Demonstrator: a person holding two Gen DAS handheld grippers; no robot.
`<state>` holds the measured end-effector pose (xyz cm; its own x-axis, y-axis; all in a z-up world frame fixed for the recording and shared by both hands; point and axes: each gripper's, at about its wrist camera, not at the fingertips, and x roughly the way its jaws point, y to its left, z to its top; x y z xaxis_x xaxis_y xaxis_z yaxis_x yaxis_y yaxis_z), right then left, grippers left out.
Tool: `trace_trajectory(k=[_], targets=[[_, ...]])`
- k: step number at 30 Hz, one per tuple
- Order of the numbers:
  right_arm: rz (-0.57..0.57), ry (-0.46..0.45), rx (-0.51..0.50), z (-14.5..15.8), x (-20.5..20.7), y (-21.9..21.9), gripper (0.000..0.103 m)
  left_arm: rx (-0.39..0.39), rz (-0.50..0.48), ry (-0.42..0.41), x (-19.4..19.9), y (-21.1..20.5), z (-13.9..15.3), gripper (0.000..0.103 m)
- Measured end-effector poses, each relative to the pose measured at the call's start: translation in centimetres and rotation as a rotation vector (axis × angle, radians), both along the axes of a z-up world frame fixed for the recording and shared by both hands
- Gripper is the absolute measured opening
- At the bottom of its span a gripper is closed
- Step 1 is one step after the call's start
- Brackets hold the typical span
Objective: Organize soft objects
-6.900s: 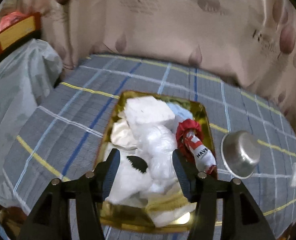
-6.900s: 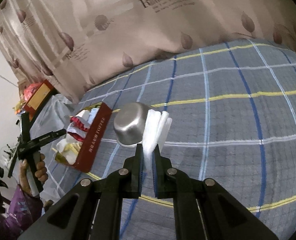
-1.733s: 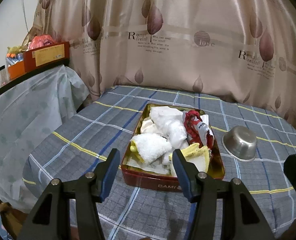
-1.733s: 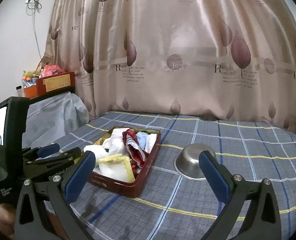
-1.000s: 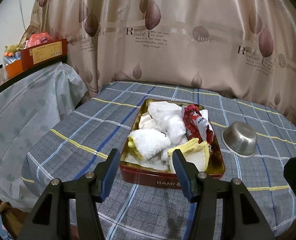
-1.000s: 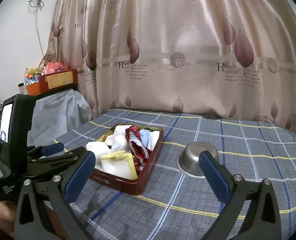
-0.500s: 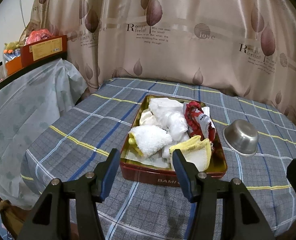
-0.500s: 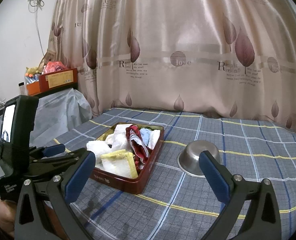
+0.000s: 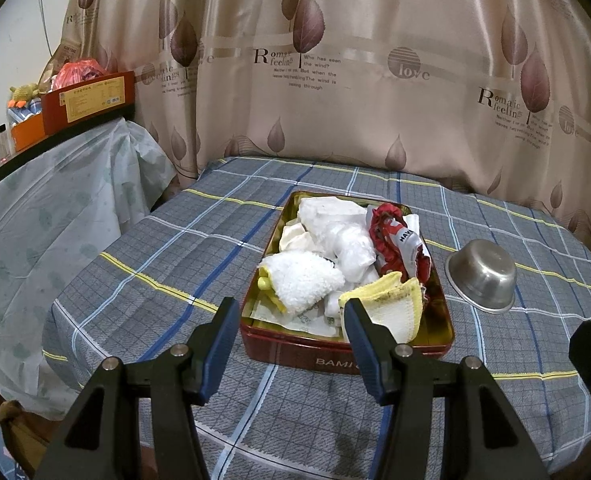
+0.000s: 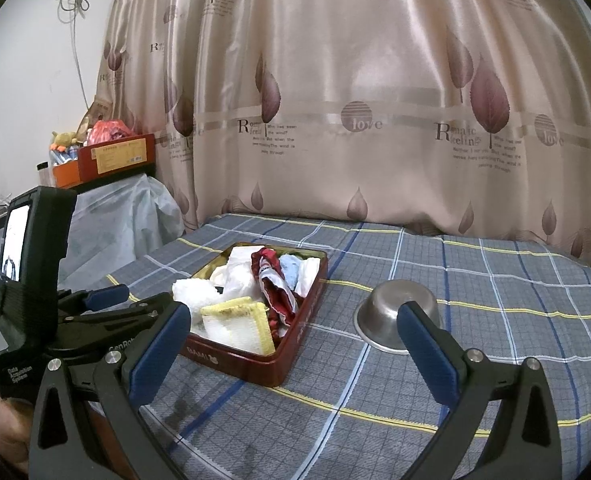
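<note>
With both my left gripper (image 9: 291, 332) and right gripper (image 10: 295, 336) spread wide and empty, the soft objects (image 9: 335, 256) sit piled in the red tin (image 9: 335, 354) at centre frame, so sorting looks finished and I need only draw back.

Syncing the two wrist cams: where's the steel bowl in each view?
Left wrist: steel bowl right of centre, upside down on the checked cloth, right of the red tin.
Right wrist: centre-right, behind the right jaw.
Shared landmark: the red tin, left of the bowl in both.
</note>
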<state>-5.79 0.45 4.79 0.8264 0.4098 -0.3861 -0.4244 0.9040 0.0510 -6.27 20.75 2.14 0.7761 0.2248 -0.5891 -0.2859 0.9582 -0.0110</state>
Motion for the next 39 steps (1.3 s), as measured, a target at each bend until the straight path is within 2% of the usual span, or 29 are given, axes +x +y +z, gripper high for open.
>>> trace_trajectory(k=[39], targets=[[0.008, 0.006, -0.003, -0.15, 0.04, -0.25, 0.103, 0.031, -0.008, -0.007, -0.03, -0.47, 0.21, 0.056]])
